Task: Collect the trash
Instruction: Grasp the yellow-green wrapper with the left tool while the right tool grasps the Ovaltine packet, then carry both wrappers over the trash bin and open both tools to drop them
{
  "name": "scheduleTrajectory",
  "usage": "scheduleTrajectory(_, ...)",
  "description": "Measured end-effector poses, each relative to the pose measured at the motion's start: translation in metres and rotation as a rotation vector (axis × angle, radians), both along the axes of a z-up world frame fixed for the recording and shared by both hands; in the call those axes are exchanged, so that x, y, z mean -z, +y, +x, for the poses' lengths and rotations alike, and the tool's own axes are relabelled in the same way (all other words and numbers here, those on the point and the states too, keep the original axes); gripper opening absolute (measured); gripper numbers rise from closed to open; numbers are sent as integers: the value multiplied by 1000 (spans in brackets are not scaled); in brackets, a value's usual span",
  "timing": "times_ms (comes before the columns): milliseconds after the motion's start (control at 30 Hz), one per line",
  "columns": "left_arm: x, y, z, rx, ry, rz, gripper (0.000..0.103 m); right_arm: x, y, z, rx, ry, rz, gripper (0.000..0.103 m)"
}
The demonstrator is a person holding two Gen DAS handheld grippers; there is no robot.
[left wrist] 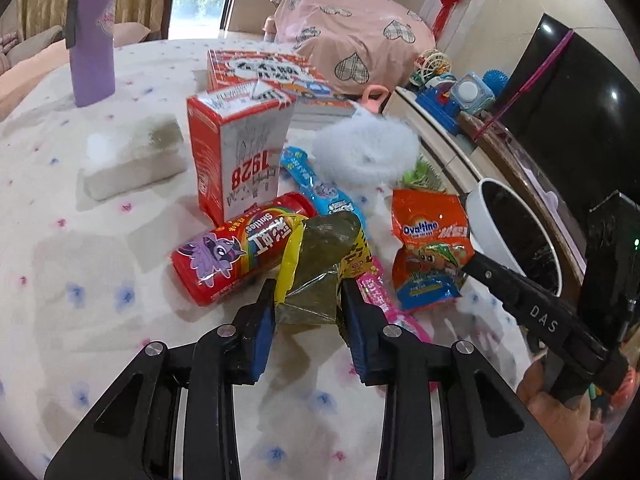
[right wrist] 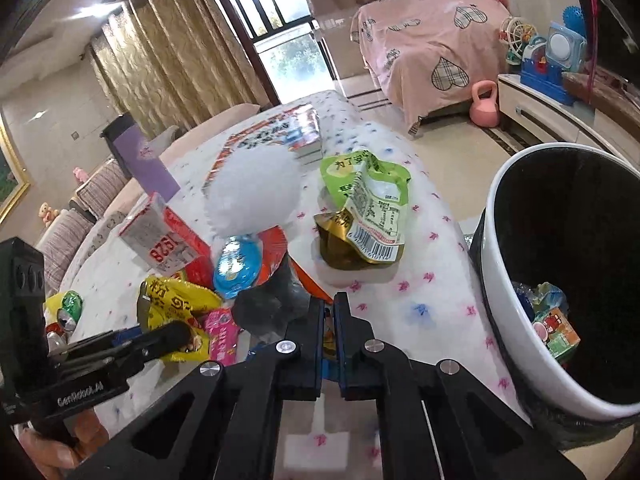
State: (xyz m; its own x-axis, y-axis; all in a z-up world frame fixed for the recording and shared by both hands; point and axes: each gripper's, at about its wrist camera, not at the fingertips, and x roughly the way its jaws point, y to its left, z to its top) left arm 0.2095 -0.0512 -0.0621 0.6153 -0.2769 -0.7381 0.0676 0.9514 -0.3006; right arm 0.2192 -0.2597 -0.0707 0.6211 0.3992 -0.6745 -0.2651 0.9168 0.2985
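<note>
My left gripper is shut on a yellow and olive foil wrapper lying on the table among the trash. It also shows in the right wrist view. My right gripper is shut on the orange Ovaltine packet, seen edge-on between its pads. A white bin with a black liner stands at the table's right edge with some wrappers inside. A green snack bag lies ahead of the right gripper. A red Skittles tube, a blue wrapper and a pink wrapper lie near the left gripper.
A red and white carton, a white fluffy ball, a book, a purple bottle and a white sponge block sit on the flowered tablecloth. A pink-covered sofa and a toy shelf stand beyond.
</note>
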Motion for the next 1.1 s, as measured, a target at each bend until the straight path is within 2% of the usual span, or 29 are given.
scheduleTrajectory(300, -30, -11, -23, 56, -60, -28, 30, -22, -16, -29, 13, -45, 42, 3)
scheduleTrajectory(633, -46, -70, -21, 175, -89, -21, 30, -49, -72, -51, 121, -97, 45, 3)
scheduleTrajectory(1100, -61, -155, -4, 323, -120, 17, 30, -53, -159, -59, 297, -97, 19, 3)
